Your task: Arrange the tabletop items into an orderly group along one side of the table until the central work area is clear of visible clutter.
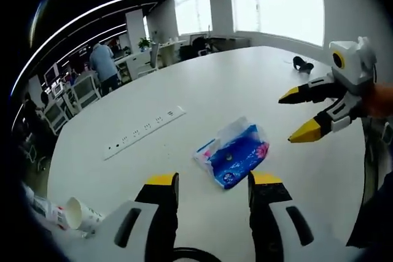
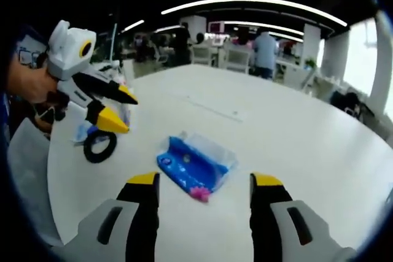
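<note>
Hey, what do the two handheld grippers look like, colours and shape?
Both match. The left gripper and right gripper each have two white jaws with black slots and black fingers capped in yellow. From the side, each has a white body with a yellow-ringed round part and tapered, pointed yellow tips.

The tissue pack [image 1: 233,153] wore glossy, crinkled plastic film — the white table [image 1: 202,90] looked smooth and matt — the cup [image 1: 81,214] seemed paper.
</note>
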Motion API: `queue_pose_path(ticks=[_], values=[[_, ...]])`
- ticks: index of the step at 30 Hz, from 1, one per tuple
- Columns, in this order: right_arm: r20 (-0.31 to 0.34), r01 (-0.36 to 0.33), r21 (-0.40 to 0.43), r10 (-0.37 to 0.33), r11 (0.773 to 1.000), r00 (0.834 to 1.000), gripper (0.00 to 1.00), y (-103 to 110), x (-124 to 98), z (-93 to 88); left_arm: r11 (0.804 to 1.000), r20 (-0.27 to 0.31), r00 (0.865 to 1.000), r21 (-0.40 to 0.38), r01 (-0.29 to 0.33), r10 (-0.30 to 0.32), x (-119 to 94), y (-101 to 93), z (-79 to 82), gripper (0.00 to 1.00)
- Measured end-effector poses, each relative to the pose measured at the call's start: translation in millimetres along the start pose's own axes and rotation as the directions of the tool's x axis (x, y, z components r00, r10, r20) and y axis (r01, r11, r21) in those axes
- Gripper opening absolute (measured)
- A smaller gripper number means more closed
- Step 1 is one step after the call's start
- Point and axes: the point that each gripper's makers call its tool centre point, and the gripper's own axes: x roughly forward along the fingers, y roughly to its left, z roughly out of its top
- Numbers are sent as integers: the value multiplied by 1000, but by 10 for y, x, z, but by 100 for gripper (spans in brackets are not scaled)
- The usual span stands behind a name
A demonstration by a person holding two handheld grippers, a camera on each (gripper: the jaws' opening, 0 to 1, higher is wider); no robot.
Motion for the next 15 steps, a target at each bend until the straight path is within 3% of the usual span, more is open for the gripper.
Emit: queue_pose_path(ticks=[15], values=[[16, 44, -8, -44, 999, 999, 67, 91, -205, 127, 996, 68, 998, -87, -2, 8, -296, -29, 64, 65]])
